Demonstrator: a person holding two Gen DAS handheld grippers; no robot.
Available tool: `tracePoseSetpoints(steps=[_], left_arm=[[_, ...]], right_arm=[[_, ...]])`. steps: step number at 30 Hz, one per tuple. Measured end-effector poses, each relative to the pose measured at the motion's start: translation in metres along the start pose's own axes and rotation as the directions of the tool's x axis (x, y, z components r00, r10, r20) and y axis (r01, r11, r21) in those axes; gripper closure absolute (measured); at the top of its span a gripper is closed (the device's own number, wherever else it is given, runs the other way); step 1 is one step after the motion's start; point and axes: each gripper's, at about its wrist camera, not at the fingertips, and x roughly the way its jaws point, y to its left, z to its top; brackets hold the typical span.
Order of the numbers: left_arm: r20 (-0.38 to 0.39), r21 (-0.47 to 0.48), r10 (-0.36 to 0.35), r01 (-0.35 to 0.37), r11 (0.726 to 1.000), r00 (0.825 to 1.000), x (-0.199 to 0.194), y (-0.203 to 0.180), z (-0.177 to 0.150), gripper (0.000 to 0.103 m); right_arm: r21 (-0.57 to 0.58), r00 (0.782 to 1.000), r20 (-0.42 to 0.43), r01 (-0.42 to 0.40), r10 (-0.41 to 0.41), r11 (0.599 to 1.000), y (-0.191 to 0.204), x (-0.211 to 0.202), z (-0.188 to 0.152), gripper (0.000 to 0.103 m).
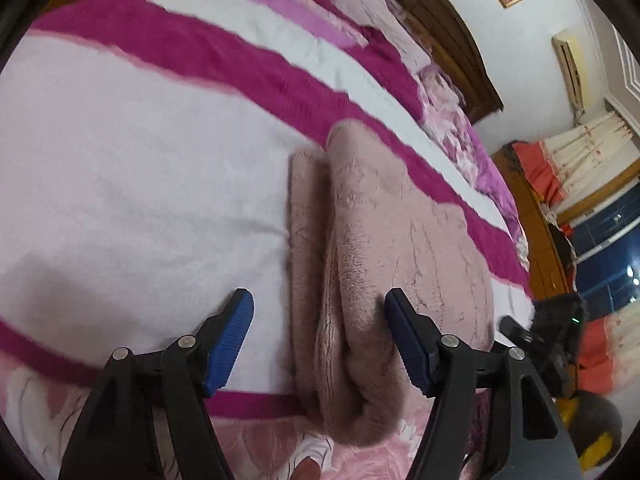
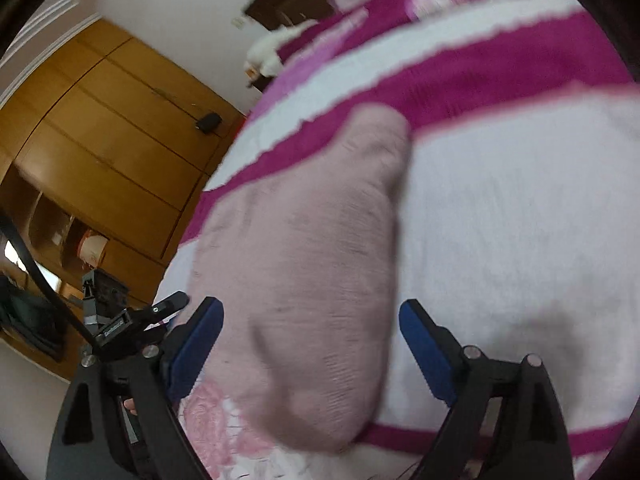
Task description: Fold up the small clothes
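Observation:
A dusty-pink fuzzy garment [image 1: 384, 264] lies folded in layers on the bed, its folded edges running away from me. My left gripper [image 1: 320, 312] is open above its near end, blue pads on either side of the fold, empty. In the right wrist view the same garment [image 2: 304, 272] lies between the fingers of my right gripper [image 2: 312, 320], which is open and empty just above it. The other gripper [image 1: 552, 332] shows at the right edge of the left wrist view.
The bed has a pink-and-white blanket with magenta stripes [image 1: 160, 152]. A wooden headboard [image 1: 452, 32] and pillows are at the far end. A wooden wardrobe [image 2: 104, 128] stands left of the bed, and curtains [image 1: 580, 152] hang to the right.

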Motion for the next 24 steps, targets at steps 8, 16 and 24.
tracePoseSetpoints(steps=[8,16,24], left_arm=[[-0.082,-0.006,-0.143,0.143,0.990,0.986,0.035,0.004,0.025,0.057],[-0.076,0.004,-0.123,0.124,0.992,0.989,0.041,-0.002,0.023,0.059],[-0.011,0.057,-0.061,0.062,0.996,0.998,0.031,-0.024,0.017,0.099]], right_arm=[[0.033,0.983,-0.075,-0.166,0.168,0.986,-0.012,0.031,0.017,0.011],[-0.051,0.986,-0.123,-0.117,0.110,0.992,0.002,0.064,0.028,0.027],[-0.084,0.995,-0.076,-0.074,0.068,0.994,0.018,0.049,0.026,0.056]])
